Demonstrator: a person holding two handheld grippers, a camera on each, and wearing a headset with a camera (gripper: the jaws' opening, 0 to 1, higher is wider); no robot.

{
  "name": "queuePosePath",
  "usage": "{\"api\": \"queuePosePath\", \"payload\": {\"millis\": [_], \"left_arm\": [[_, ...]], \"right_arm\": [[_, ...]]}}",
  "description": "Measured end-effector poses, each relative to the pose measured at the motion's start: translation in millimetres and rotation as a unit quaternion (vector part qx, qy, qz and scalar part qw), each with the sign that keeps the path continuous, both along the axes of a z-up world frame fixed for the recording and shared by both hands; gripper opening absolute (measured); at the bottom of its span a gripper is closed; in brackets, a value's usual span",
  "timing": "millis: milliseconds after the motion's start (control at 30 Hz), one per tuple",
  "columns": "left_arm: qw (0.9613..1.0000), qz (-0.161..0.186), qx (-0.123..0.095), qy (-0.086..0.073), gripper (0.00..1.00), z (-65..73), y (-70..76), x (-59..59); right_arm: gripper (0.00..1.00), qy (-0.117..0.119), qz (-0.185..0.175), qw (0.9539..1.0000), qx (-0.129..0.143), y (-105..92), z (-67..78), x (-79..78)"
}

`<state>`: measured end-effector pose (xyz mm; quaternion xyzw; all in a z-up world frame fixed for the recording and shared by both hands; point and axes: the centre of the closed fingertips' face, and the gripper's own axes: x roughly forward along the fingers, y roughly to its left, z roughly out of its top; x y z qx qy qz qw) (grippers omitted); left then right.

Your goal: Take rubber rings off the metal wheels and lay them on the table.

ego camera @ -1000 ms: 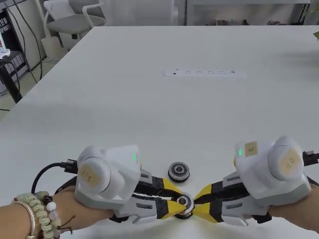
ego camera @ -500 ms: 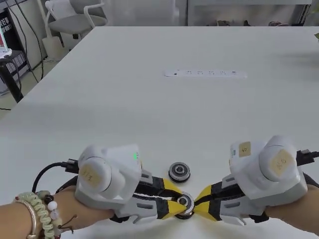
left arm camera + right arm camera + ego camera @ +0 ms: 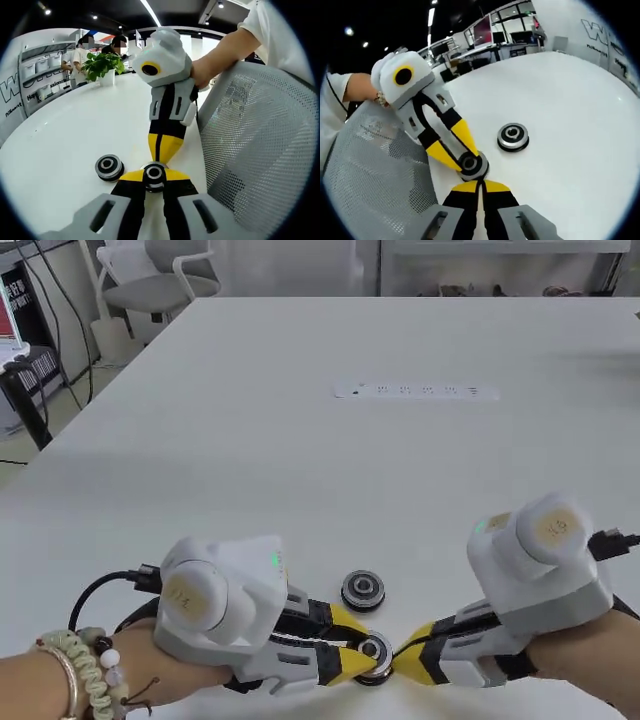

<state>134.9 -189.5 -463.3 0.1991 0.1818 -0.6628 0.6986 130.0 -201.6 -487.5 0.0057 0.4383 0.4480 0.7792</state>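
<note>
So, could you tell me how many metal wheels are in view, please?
2. One wheel is held by the left tool, right tool touching it; the other wheel lies free beside it.

Bright, even light is falling from ceiling strips (image 3: 150,11) above the tabletop (image 3: 300,460), washing its white surface nearly flat. Only a faint, soft shadow is lying under the loose wheel (image 3: 362,590) on the tabletop. Both gripper views are bowing the tabletop's edges, while the ceiling above it is showing dark.
</note>
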Motion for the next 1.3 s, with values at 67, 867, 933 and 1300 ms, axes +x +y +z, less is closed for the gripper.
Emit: {"api": "queuePosePath", "payload": {"millis": [67,867,933,1300], "left_arm": [[1.0,0.002,-0.001,0.0,0.07,0.1,-0.2,0.4],[1.0,0.009,0.0,-0.001,0.07,0.2,0.3,3.5],[1.0,0.01,0.0,-0.002,0.07,0.1,0.3,3.5],[1.0,0.008,-0.002,0.0,0.07,-0.2,0.4,3.2]], "right_arm": [[0.0,0.011,-0.016,0.9998,0.011,-1.1,0.0,1.1],[0.0,-0.081,0.005,0.9943,-0.069,-2.9,6.9,11.0],[0.0,-0.082,0.009,0.9937,-0.076,-1.2,7.7,7.9],[0.0,0.028,-0.072,0.9968,0.022,-3.7,12.7,9.9]]}}
